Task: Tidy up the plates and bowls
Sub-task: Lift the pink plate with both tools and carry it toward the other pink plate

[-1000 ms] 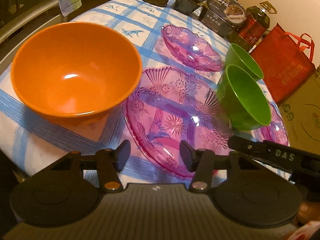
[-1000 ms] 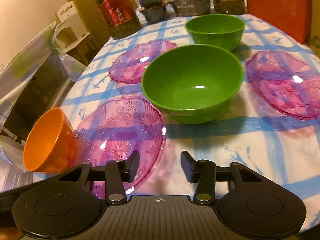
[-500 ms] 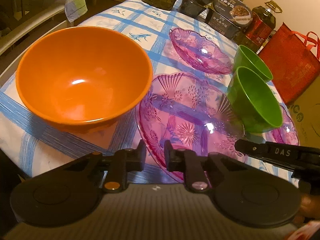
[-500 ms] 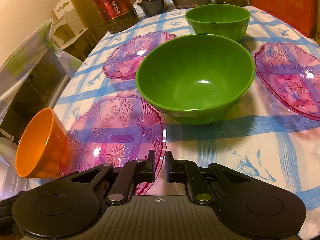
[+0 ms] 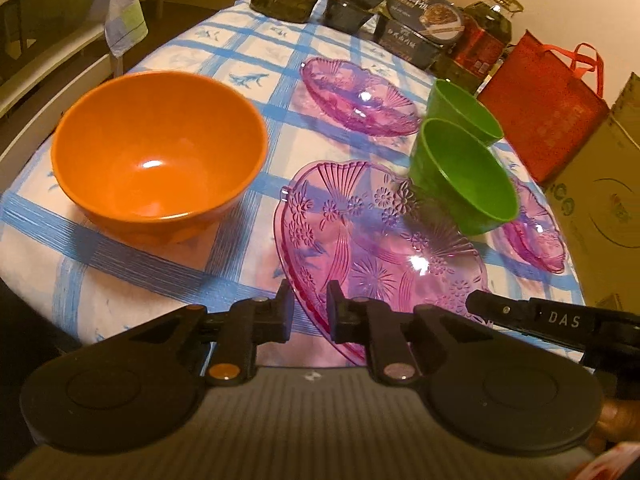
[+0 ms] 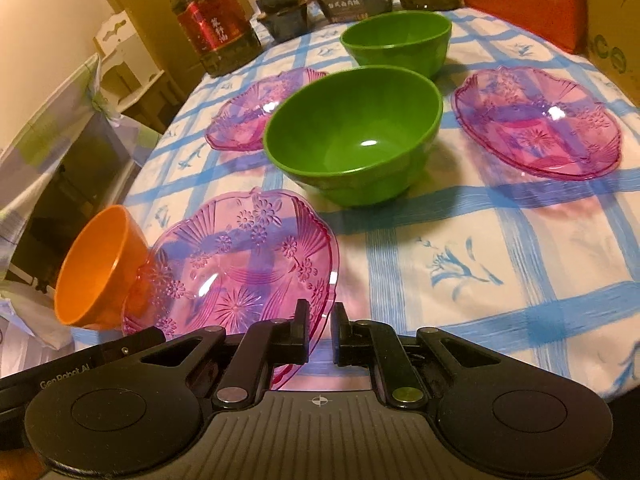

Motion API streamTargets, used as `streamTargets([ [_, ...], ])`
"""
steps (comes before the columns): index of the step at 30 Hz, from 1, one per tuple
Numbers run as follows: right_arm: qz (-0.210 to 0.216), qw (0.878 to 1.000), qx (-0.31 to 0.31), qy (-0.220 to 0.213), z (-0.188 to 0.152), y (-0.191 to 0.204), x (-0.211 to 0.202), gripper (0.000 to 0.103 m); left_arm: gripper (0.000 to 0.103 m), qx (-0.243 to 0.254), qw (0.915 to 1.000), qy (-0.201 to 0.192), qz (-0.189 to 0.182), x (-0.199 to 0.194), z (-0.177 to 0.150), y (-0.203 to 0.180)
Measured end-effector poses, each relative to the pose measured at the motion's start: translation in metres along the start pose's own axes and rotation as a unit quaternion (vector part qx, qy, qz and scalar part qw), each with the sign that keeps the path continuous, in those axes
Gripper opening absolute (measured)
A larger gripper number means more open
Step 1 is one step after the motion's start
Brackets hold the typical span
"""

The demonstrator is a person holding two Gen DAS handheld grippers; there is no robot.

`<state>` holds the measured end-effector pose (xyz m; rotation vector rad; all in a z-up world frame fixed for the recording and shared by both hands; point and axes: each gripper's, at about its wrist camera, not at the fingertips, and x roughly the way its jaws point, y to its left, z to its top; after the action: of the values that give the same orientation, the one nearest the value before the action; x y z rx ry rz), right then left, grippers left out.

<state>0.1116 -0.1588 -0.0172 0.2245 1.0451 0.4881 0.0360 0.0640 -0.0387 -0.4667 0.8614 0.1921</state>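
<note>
Two grippers grip the same pink glass plate (image 5: 380, 240), one at each side of its near rim, and the plate tilts up off the blue-checked tablecloth (image 5: 248, 52). From the left wrist view, going left to right: the orange bowl (image 5: 160, 152) sits upright near the table's left edge, just beside the held plate. The left gripper (image 5: 307, 312) has its jaws closed on the plate's near-left rim, the pink edge pinched between the pads. Behind it lies a second pink plate (image 5: 356, 96), flat on the cloth. Next come two green bowls (image 5: 464, 176), one just behind the other, the nearer one close against the held plate's far edge. A third pink plate (image 5: 532, 232) lies at the far right, partly hidden by the nearer green bowl. In the right wrist view, the right gripper (image 6: 320, 332) is clamped on the plate's right rim. Bottles and boxes (image 5: 420, 12) crowd the table's far end.
</note>
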Motion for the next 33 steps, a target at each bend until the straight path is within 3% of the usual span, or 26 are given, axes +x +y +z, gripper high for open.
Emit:
streamTargets([
  [19, 0.017, 0.998, -0.030, -0.049, 0.014, 0.031, -0.032, 0.010, 0.015, 0.006, 0.9991, -0.042, -0.003, -0.041, 0.016, -0.001],
  [33, 0.017, 0.996, -0.040, -0.073, 0.045, 0.037, -0.030, 0.010, 0.015, 0.022, 0.9983, -0.054, -0.007, -0.032, 0.049, -0.010],
])
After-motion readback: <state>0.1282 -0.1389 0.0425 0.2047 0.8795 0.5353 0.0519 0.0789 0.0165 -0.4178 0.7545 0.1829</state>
